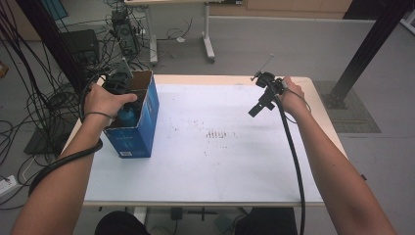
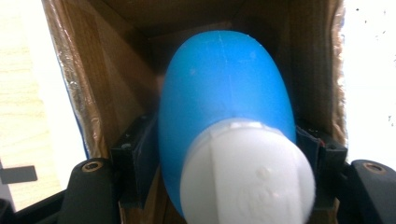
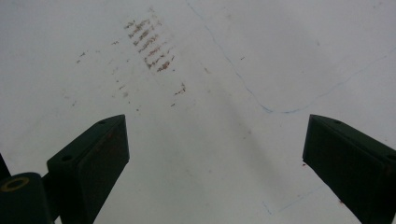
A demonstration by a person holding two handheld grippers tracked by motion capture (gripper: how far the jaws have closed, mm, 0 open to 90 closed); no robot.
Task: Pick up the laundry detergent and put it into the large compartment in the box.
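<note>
Under both tongs lies the desk (image 1: 220, 161), white-topped, with a patch of brown scuffs (image 3: 149, 44) just ahead of the right tongs (image 3: 215, 154). Those tongs are held above the bare top, jaws spread wide with nothing between them: released.

At the left tongs (image 2: 224, 154) stands the box (image 1: 142, 122), blue outside, brown card inside, top flaps open. The left tongs reach down into it from above; the person's left hand (image 1: 105, 100) sits over the opening.

Between the left jaws, inside the box, is the bottle (image 2: 224, 98): blue rounded body, white cap (image 2: 247, 172) nearest the camera. The jaws flank the body just below the cap on both sides. Whether the pads press on it or have slackened cannot be told from the left gripper view.

Hazards, as judged from this position:
- Loose hold: the body is smooth and curved, so the bottle may slip or roll between the pads and drop into the box.
- Tight clearance: the box walls stand just beside both jaws; a tilted withdrawal may snag a flap and drag or tip the box.
- Unbraced box: the right tongs are well apart from it and cannot steady it.
</note>
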